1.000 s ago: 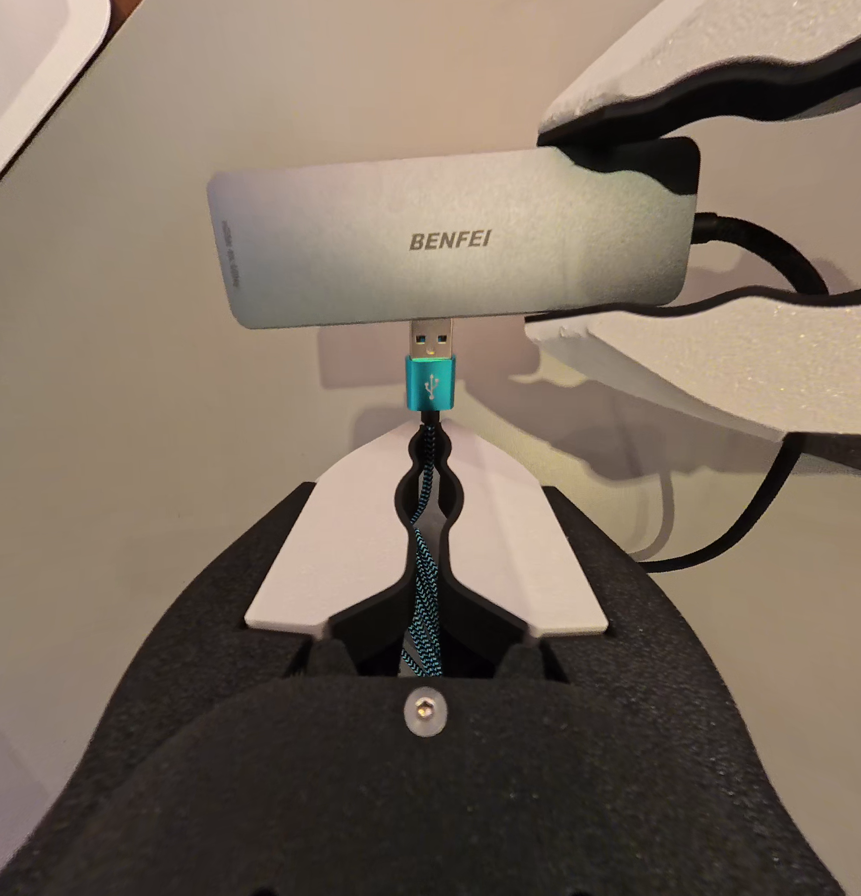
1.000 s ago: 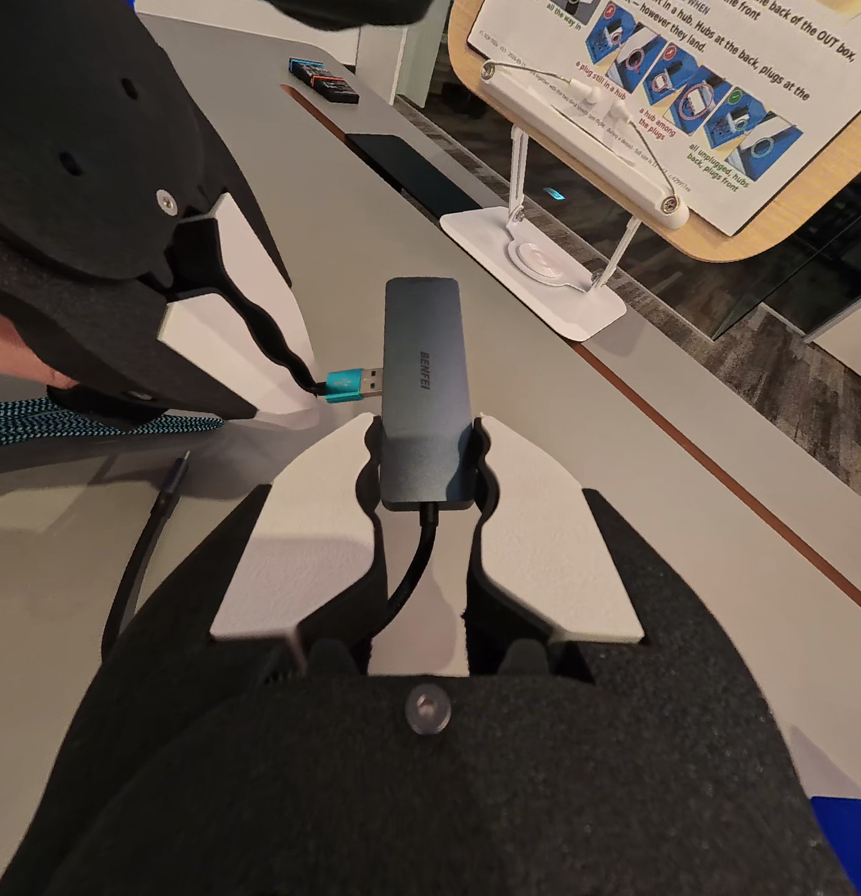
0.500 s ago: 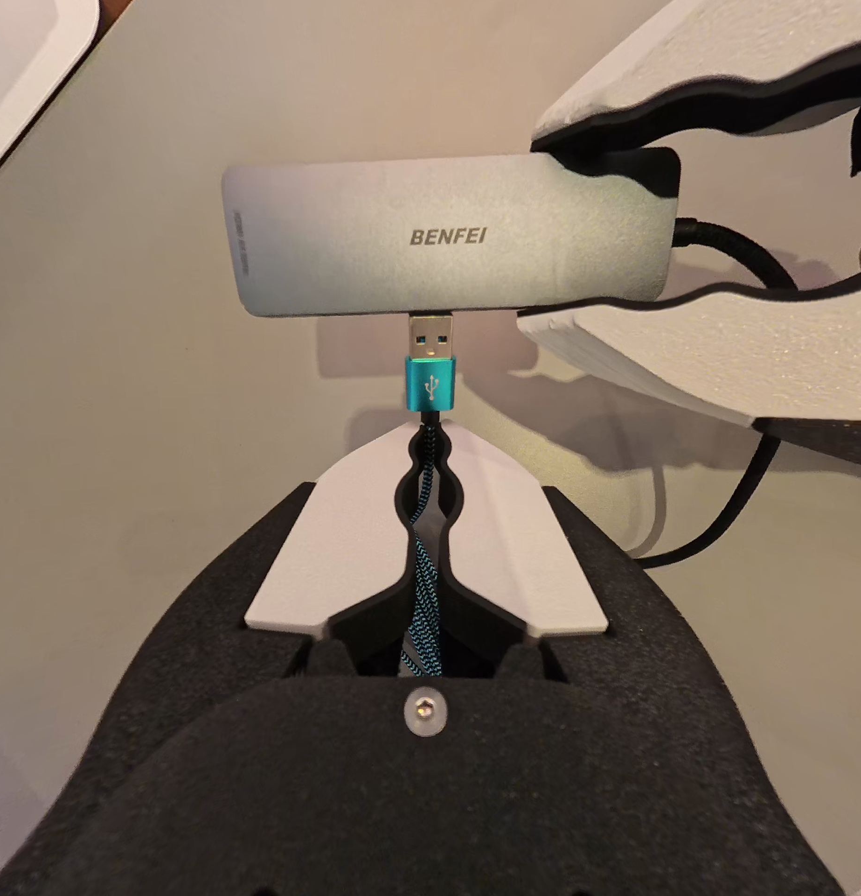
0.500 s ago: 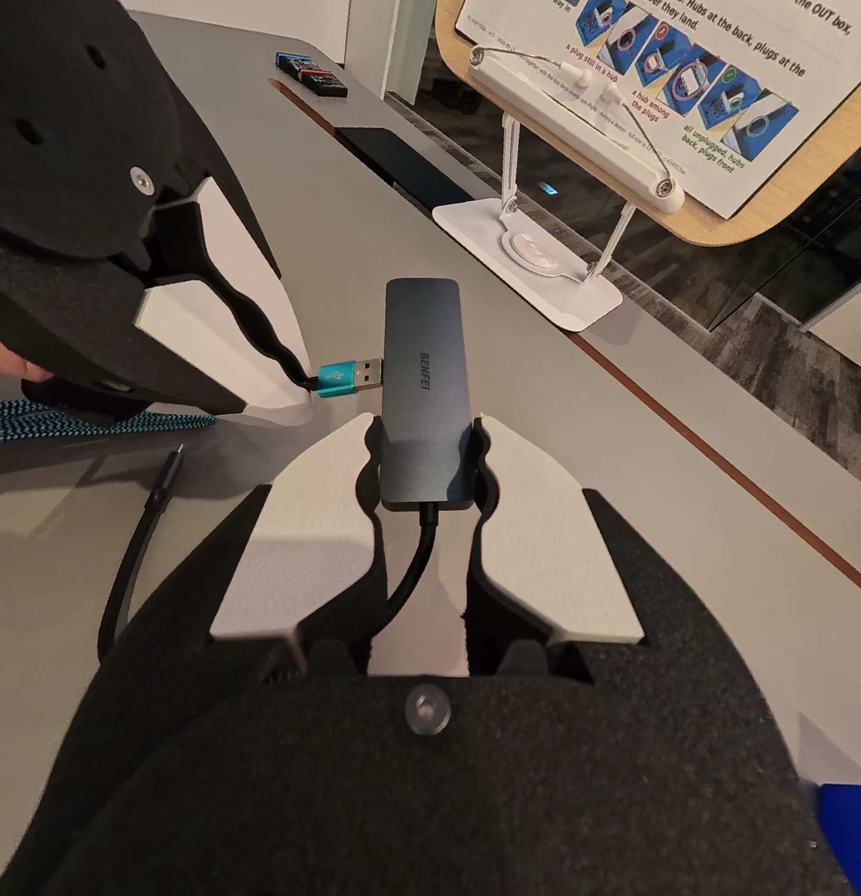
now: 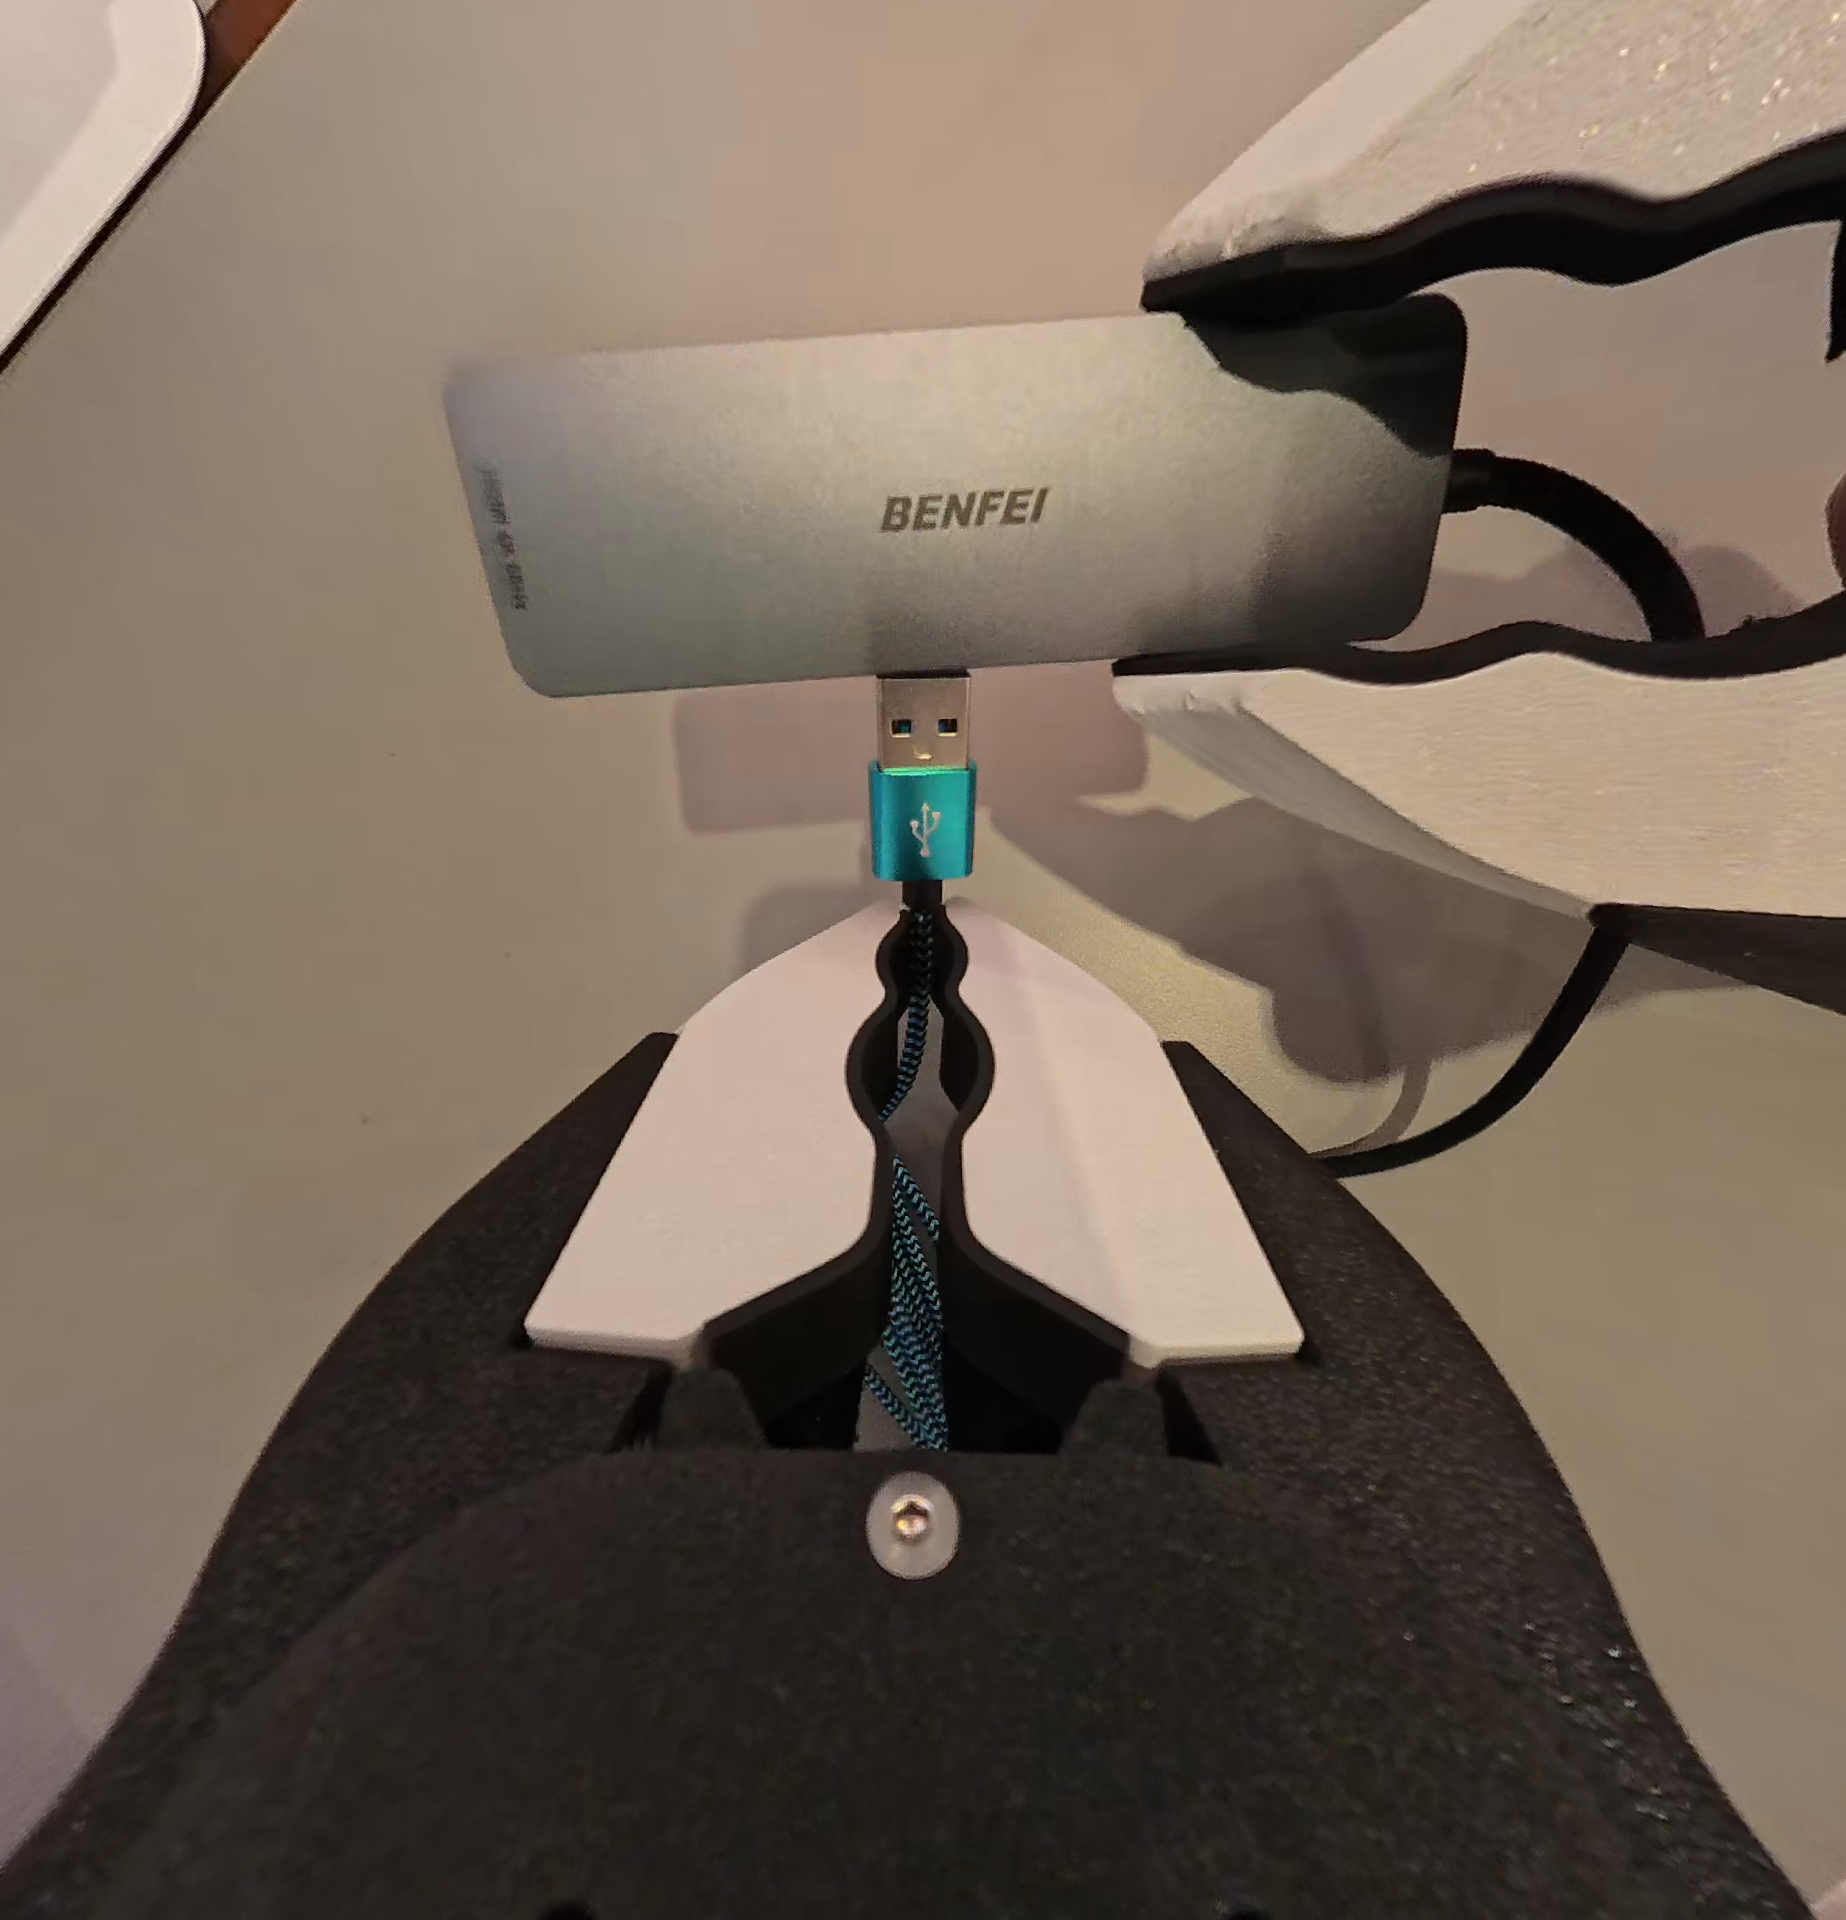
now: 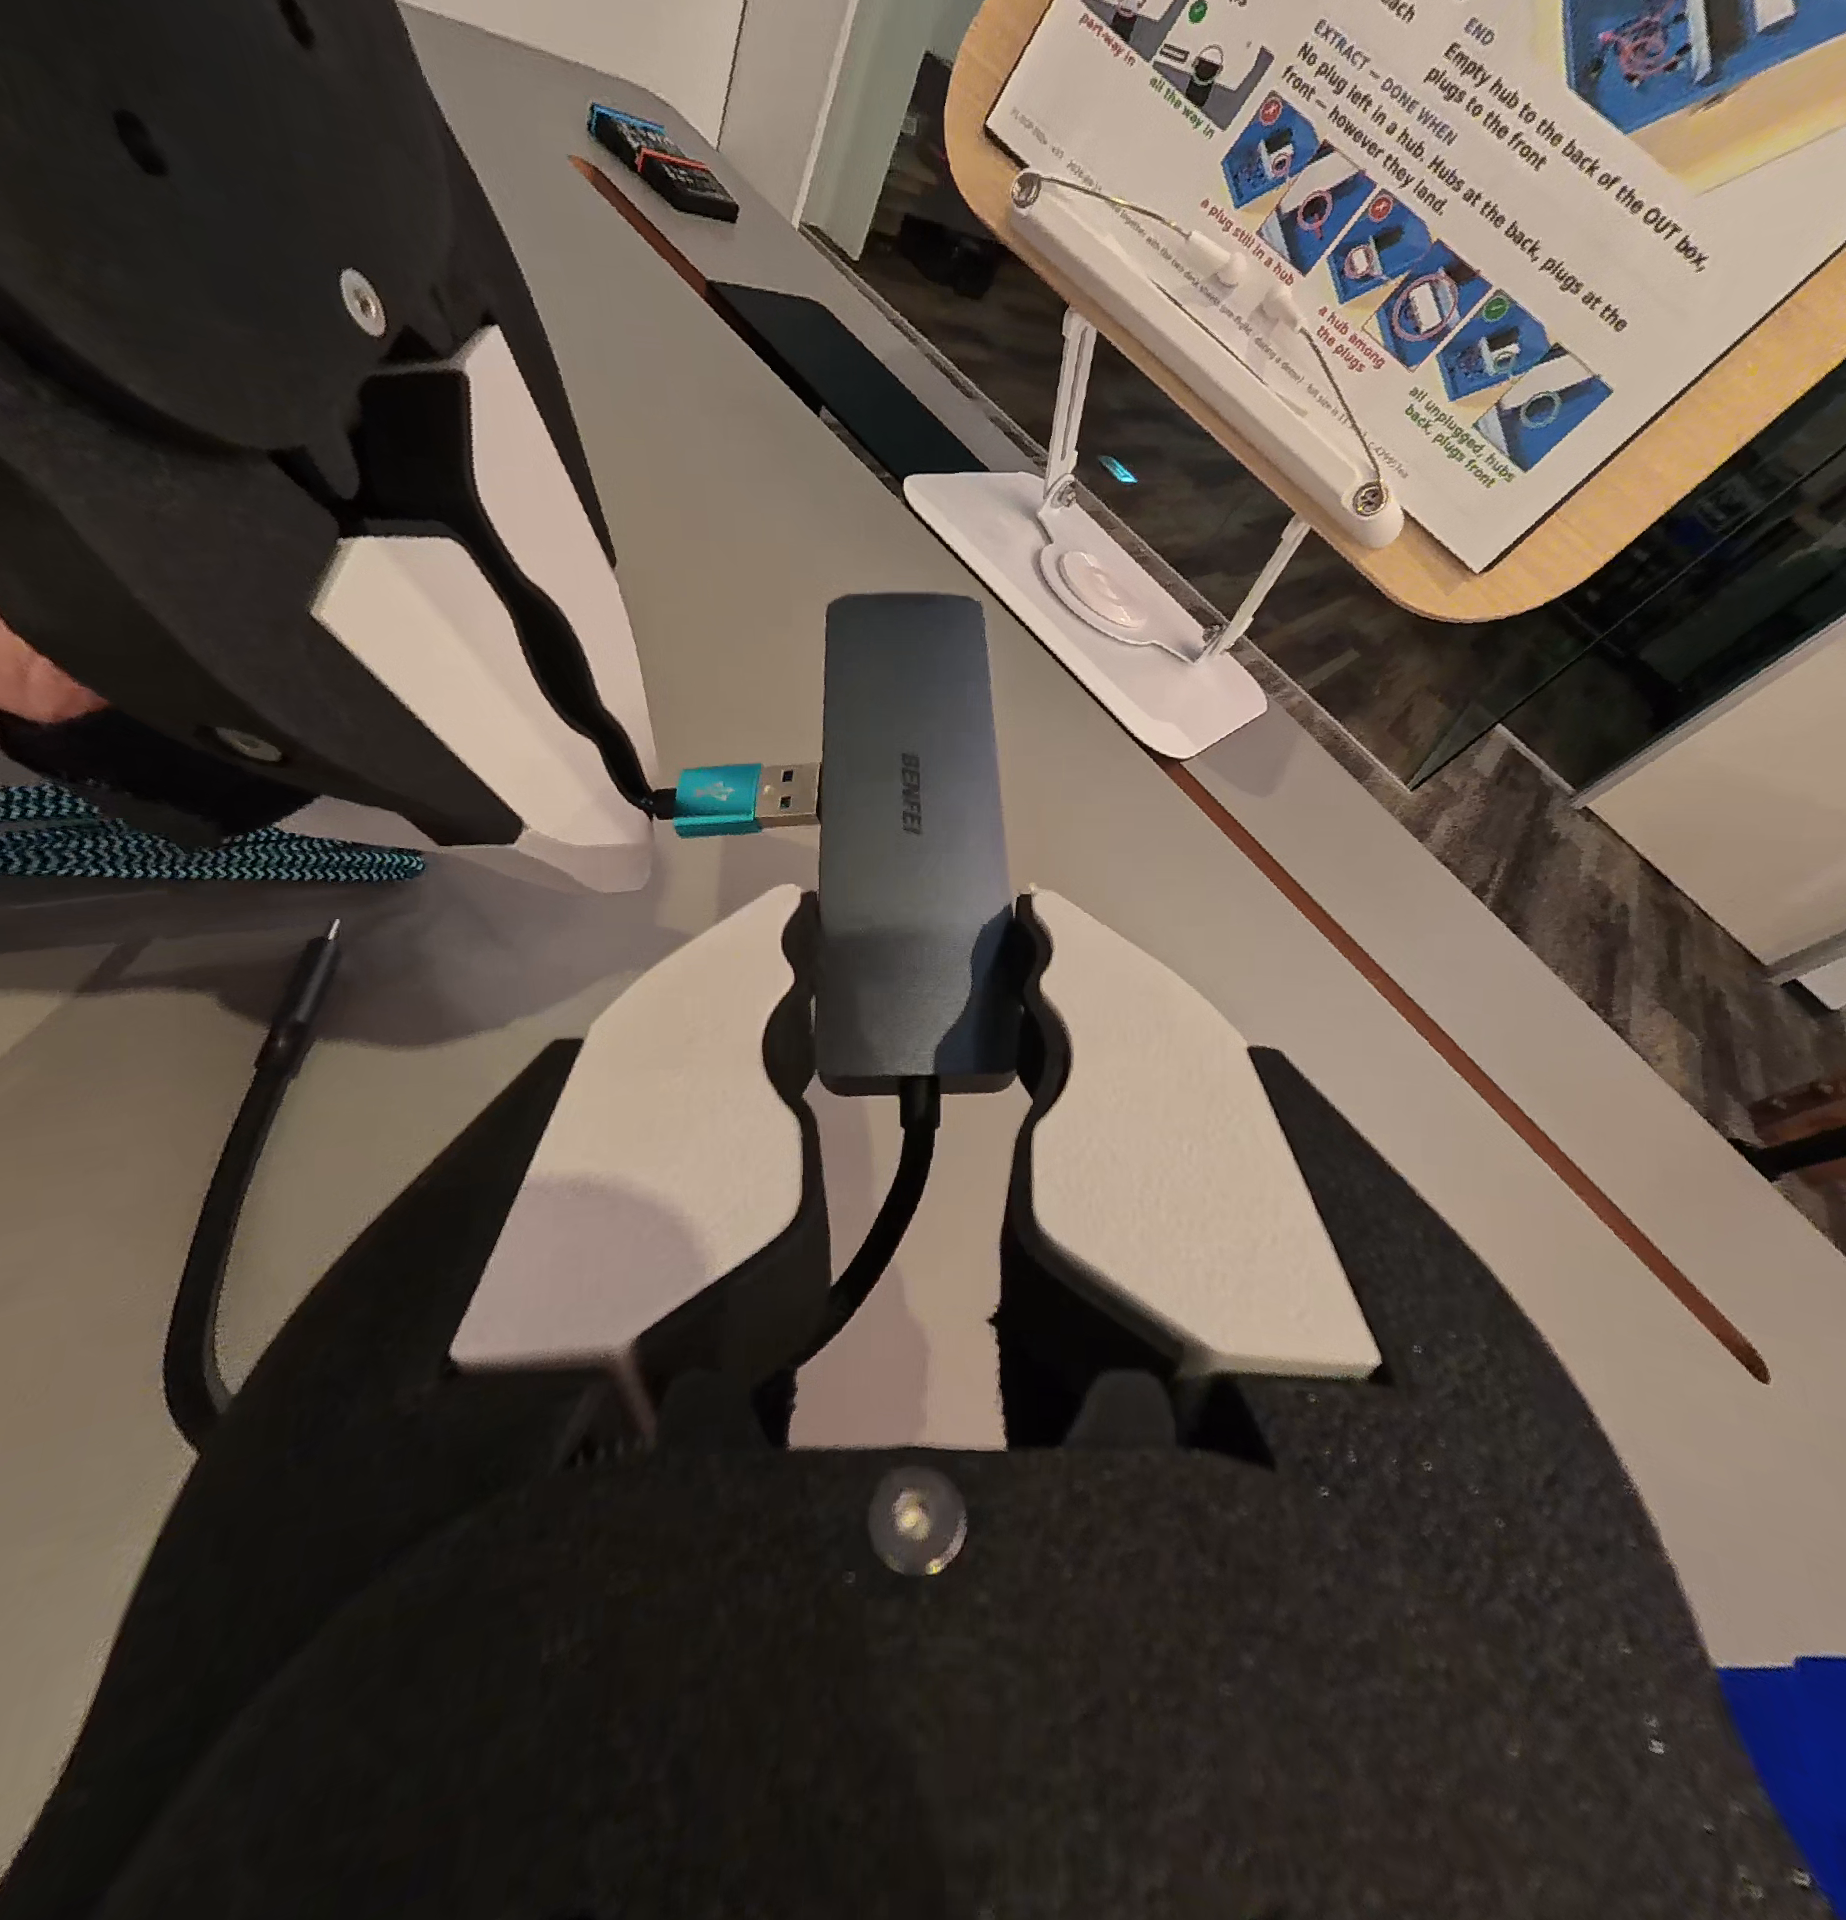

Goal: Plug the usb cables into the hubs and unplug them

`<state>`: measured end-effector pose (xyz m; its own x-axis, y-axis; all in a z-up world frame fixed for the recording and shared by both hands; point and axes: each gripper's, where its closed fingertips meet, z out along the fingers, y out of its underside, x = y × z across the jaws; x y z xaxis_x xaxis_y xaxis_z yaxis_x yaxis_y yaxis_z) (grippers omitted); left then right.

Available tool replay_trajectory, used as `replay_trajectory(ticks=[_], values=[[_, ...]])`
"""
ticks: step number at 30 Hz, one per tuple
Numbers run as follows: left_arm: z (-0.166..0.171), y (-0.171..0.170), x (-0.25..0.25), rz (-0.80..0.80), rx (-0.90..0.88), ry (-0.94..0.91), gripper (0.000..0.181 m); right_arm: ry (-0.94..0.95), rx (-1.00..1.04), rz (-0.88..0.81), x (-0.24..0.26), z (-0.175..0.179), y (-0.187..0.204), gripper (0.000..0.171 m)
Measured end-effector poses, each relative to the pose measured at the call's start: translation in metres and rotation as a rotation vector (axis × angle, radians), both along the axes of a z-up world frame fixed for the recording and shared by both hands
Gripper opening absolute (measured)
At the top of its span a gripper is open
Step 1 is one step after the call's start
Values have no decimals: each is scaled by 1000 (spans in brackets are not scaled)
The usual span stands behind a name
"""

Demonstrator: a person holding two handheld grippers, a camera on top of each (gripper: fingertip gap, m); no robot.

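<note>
Above the grey table (image 6: 1262, 883), the left gripper (image 5: 924, 914) pinches the braided cable (image 5: 914, 1278) behind its teal USB plug (image 5: 921, 795) at the hub (image 5: 898, 520) clamped in the right gripper (image 6: 914, 935); that soft grip may let the plug tilt and jam.

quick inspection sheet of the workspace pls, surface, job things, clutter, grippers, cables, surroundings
surface: grey table, brown strip near its far edge.
job's things: grey hub; teal usb plug at its side port, metal tip mostly exposed.
clutter: small dark sticks at the far end.
grippers: left gripper shut on the braided cable; right gripper shut on the hub.
cables: hub's black lead; loose black cable.
surroundings: instruction board on a white stand.
</note>
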<state>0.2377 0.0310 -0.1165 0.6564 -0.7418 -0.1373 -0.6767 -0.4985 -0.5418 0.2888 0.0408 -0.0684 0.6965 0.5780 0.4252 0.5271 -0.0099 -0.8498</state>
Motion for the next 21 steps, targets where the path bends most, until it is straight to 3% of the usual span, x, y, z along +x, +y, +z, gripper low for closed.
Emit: replay_trajectory(ticks=[21], values=[[0, -3, 2, -14, -24, -1, 2, -52, 76, 18, 0, 1, -6, 35]])
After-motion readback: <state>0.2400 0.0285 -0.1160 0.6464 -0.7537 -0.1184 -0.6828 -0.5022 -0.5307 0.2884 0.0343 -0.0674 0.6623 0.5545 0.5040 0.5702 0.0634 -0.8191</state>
